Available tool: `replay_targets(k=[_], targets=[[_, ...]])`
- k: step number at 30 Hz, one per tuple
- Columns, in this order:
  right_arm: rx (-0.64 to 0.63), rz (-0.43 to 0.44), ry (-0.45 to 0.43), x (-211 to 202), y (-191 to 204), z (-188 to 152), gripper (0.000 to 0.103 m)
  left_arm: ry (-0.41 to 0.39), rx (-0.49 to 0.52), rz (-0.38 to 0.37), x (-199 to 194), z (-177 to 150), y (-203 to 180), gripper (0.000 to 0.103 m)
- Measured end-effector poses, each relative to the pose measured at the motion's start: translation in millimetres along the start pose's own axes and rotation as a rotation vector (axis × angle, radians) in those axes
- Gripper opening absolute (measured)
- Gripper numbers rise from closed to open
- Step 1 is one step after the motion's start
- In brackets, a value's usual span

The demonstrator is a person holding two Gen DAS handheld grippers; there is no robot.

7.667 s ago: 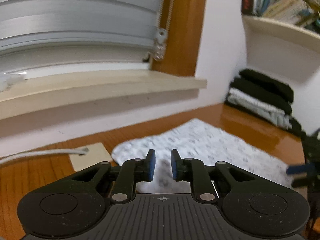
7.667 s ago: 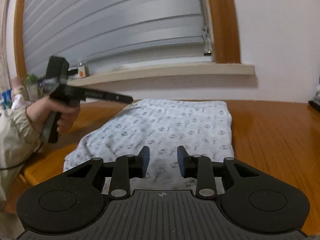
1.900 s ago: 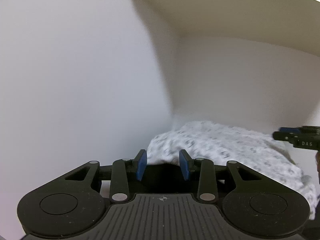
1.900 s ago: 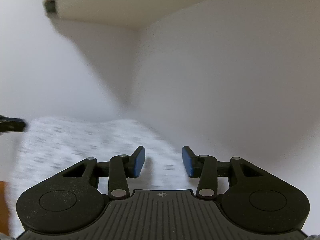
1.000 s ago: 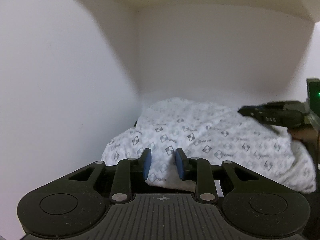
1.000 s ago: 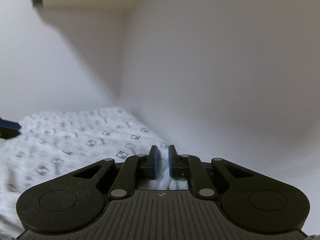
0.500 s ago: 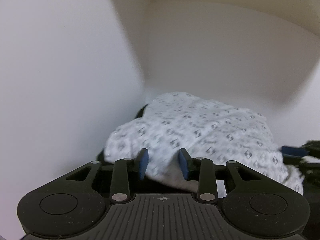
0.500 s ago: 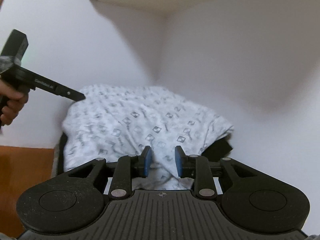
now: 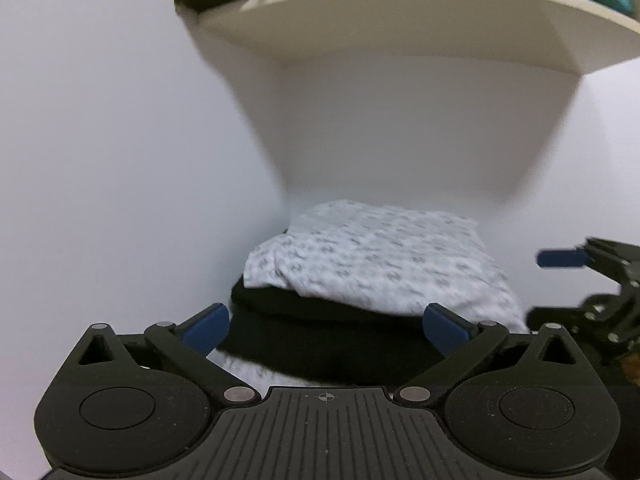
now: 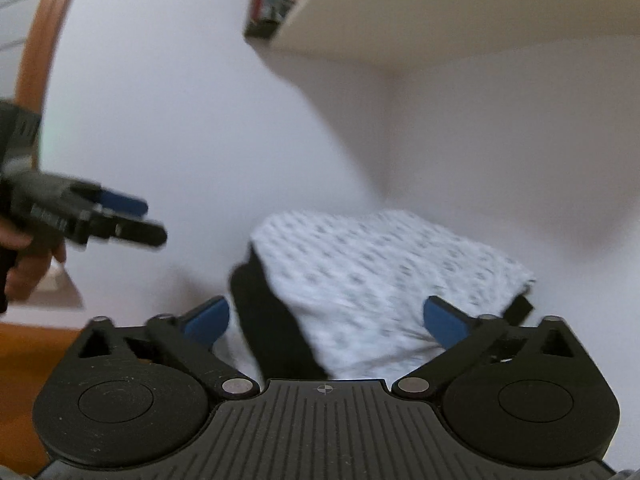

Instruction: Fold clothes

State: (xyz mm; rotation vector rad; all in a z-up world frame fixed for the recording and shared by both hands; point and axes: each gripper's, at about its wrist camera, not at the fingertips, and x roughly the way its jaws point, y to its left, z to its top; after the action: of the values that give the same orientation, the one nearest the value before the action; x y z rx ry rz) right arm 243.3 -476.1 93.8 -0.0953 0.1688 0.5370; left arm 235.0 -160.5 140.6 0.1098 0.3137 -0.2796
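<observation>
Evidently we are near the end of this garment: the patterned white garment (image 9: 376, 258) lies folded on top of a stack of dark clothes (image 9: 320, 336) in the corner where two white walls meet, under a shelf (image 9: 400, 20) of books. Our left gripper (image 9: 326, 326) has just been opening and now stands wide, with nothing pressed between its blue pads; the stack merely sits in the gap beyond them. Our right gripper (image 10: 326, 322) has likewise just been opening to its full spread, and its pads touch no cloth that we can see. So we judge the folding and the placing of this piece done, and what is left is to draw both tools clear without dragging the top layer (whether more clothes wait elsewhere, these views do not tell).

As for what each view adds: the left wrist view looks straight into the corner and shows the row of books along the shelf top, the dark layers squarely from the front, and the other gripper's blue finger at the right edge. The right wrist view comes from the other side, and shows what the first cannot: the person's hand (image 10: 24, 264) around the left tool's handle, a strip of wooden tabletop (image 10: 24, 360) at lower left, a wooden frame (image 10: 44, 32) at upper left, and a dark edge poking out under the garment's far right corner.
</observation>
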Motion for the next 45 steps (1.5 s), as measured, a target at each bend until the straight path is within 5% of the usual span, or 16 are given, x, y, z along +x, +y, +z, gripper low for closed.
replay_targets(k=[8,22,32,45], targets=[[0.014,-0.015,0.012,-1.7,70.8,-4.9,0.103,0.029,0.018,0.022,-55.8,-30.0,-12.7,0.103],[0.139,-0.082,0.259,27.1,156.3,-65.3,0.103,0.177,-0.058,-0.009,-81.2,-123.5,17.2,0.103],[0.241,-0.221,0.39,43.6,215.8,-100.7,0.103,0.294,-0.106,0.005,-71.0,-171.6,58.9,0.103],[0.335,-0.435,0.464,26.5,232.9,-117.2,0.103,0.331,-0.098,-0.01,-69.8,-187.8,62.5,0.103]])
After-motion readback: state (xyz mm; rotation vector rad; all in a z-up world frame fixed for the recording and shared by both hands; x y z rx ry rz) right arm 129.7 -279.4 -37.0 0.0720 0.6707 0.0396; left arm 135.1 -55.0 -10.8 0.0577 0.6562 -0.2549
